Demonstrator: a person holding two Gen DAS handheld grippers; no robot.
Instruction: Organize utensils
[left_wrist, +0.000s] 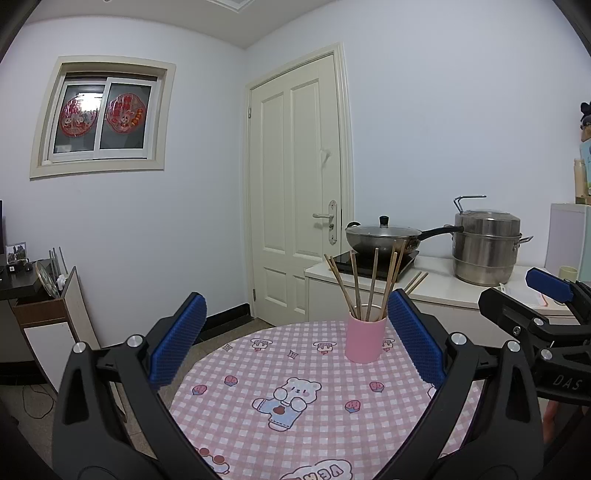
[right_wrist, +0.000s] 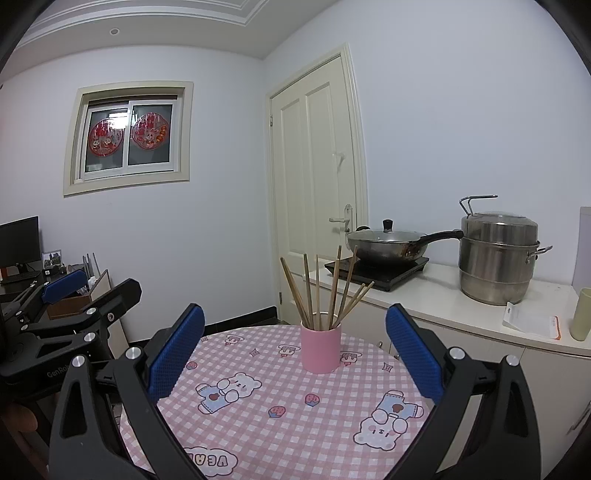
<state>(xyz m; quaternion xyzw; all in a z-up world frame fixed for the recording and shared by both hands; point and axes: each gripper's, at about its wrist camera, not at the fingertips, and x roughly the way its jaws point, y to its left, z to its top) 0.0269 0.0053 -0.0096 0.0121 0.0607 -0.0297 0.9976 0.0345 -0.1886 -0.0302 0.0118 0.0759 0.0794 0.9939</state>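
A pink cup (left_wrist: 365, 339) stands upright near the far edge of a round table with a pink checked bear cloth (left_wrist: 295, 398). Several wooden chopsticks (left_wrist: 373, 284) stand in it, fanned out. It also shows in the right wrist view (right_wrist: 320, 349) with the chopsticks (right_wrist: 325, 291). My left gripper (left_wrist: 295, 343) is open and empty, held above the table short of the cup. My right gripper (right_wrist: 295, 347) is open and empty, also short of the cup. Each gripper shows at the edge of the other's view.
A white counter (right_wrist: 461, 306) behind the table holds an induction hob with a lidded wok (right_wrist: 388, 245), a steel steamer pot (right_wrist: 496, 258), a beige cup (right_wrist: 581, 314) and a packet. Two more chopsticks (left_wrist: 416, 282) lie on the counter. A door and a low cabinet (left_wrist: 48, 317) stand behind.
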